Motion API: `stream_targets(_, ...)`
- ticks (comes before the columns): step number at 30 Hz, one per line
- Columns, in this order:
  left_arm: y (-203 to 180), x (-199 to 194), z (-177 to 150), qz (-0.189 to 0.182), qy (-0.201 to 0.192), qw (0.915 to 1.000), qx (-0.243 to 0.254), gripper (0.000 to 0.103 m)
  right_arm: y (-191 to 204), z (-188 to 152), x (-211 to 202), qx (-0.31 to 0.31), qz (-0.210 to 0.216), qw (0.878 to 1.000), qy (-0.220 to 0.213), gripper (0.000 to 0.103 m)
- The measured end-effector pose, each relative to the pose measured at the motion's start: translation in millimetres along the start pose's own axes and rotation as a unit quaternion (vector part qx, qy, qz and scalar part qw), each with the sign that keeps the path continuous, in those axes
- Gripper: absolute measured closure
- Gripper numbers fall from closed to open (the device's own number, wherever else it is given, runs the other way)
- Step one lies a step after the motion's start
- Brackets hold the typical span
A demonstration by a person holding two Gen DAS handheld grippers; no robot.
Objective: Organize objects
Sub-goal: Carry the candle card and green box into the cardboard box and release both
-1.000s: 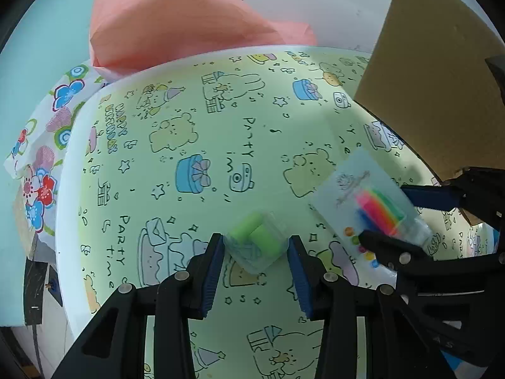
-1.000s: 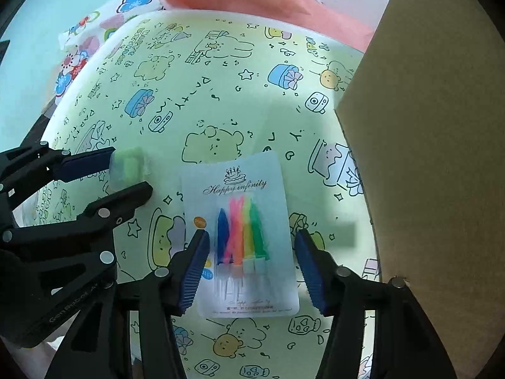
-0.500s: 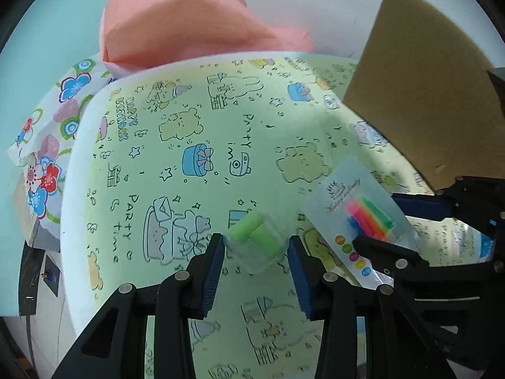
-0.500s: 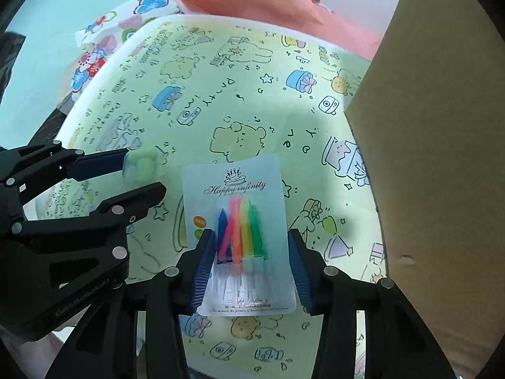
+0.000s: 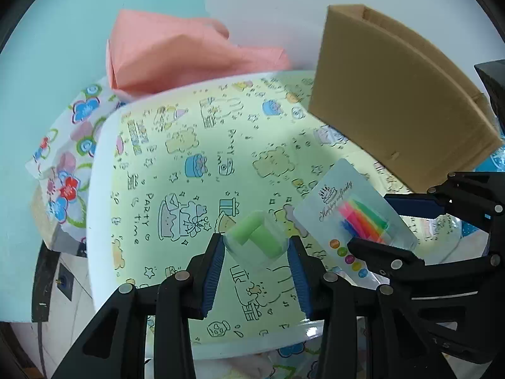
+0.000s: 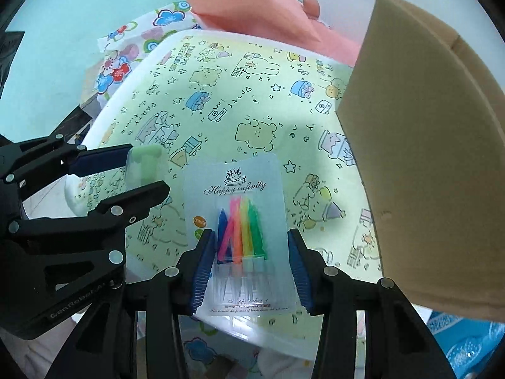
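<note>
Green foam pieces in a clear little case (image 5: 256, 242) are sitting clamped in my left tongs (image 5: 256, 252) above the party-print surface (image 5: 189, 145). My right tongs (image 6: 249, 260) are gripping the birthday candle card (image 6: 235, 189), beside the cardboard box (image 6: 426, 145).

clear case (image 5: 256, 243) with green pieces: clamped, lifted | candle card (image 6: 234, 233), rainbow candles: clamped flat, beside it
</note>
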State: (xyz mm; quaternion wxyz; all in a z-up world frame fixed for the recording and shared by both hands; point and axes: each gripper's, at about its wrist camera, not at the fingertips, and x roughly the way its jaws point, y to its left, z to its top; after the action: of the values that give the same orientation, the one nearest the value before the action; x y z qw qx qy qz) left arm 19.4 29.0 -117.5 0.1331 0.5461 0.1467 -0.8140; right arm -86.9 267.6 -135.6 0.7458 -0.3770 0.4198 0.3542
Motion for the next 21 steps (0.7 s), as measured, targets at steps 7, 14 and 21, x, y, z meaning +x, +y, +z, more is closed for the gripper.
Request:
stream_targets(7,-13,-34,9,0.005,-0.028,0.9993,0.022,0.061,-1,1,-35,-0.027,-0.011,0.999,-0.023,0.054)
stream_targets(14,-24,-59,24,0.016,-0.038,0.9982,0.043,0.061,-13,5,-69,-0.027,0.003,0.999,-0.040,0.054)
stream_targets(21,-38,-75,51,0.017,-0.054,0.9964,0.063,0.061,-27,15,-91,-0.033,-0.001,0.998,-0.045,0.054)
